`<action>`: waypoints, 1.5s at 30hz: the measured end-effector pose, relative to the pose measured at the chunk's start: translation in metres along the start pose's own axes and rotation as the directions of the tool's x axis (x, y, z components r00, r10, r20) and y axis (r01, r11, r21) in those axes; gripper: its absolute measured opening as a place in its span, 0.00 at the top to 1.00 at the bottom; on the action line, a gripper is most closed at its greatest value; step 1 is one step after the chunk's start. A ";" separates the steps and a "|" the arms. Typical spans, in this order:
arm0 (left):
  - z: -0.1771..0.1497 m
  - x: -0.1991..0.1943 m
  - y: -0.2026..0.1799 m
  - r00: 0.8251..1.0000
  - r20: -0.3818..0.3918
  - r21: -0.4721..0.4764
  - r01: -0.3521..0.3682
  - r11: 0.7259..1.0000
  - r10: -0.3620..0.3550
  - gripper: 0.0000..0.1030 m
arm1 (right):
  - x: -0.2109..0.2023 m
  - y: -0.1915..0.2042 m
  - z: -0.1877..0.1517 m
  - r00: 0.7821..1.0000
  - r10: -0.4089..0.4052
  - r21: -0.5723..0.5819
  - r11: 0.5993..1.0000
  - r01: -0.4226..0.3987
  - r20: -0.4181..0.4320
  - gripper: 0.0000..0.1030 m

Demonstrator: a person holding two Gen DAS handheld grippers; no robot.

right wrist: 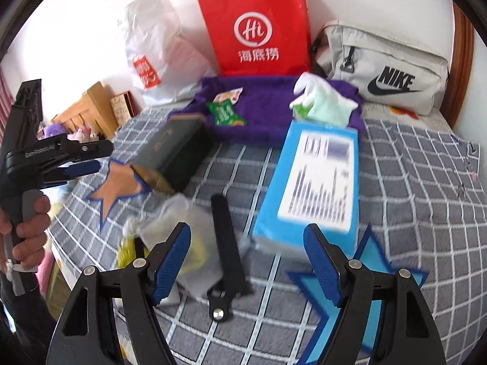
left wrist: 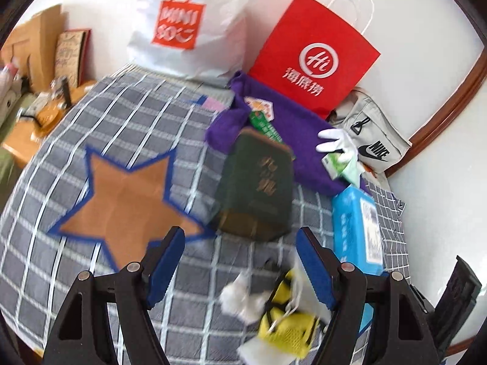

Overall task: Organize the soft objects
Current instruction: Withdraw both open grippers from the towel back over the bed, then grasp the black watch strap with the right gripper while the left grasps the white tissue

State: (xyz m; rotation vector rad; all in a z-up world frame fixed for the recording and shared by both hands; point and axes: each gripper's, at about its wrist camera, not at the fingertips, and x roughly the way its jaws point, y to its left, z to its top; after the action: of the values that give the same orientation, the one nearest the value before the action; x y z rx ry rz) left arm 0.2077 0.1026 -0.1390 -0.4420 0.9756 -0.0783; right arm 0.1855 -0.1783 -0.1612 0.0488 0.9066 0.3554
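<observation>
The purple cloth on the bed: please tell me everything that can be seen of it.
The purple cloth is a soft, fuzzy-looking fabric, spread loosely with folds over the grey checked bedcover, in front of the red paper bag. A green snack packet and a white and pale green bundle lie on it. The dark green box and the blue box reach its near edge; whether they touch it is unclear. Neither pair of tongs touches it.
</observation>
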 end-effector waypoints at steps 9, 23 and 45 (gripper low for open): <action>-0.039 -0.010 0.031 1.000 0.002 -0.035 0.018 0.999 -0.018 0.28 | 0.039 0.014 -0.029 0.998 -0.005 -0.045 0.999 0.002 -0.057 0.60; -0.051 0.001 0.039 0.999 -0.031 -0.066 0.029 0.997 -0.031 0.28 | 0.048 0.031 -0.033 0.997 -0.051 -0.119 0.992 0.044 -0.058 0.80; -0.061 0.019 0.013 0.998 -0.044 -0.002 -0.053 0.999 0.053 0.30 | -0.015 -0.026 -0.102 0.990 -0.126 0.012 0.992 0.127 -0.058 0.80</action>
State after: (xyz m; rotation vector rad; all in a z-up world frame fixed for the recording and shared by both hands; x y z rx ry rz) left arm 0.1672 0.0896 -0.1888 -0.4184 1.0300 -0.0391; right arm 0.1053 -0.2185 -0.2175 -0.0048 0.9638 0.2327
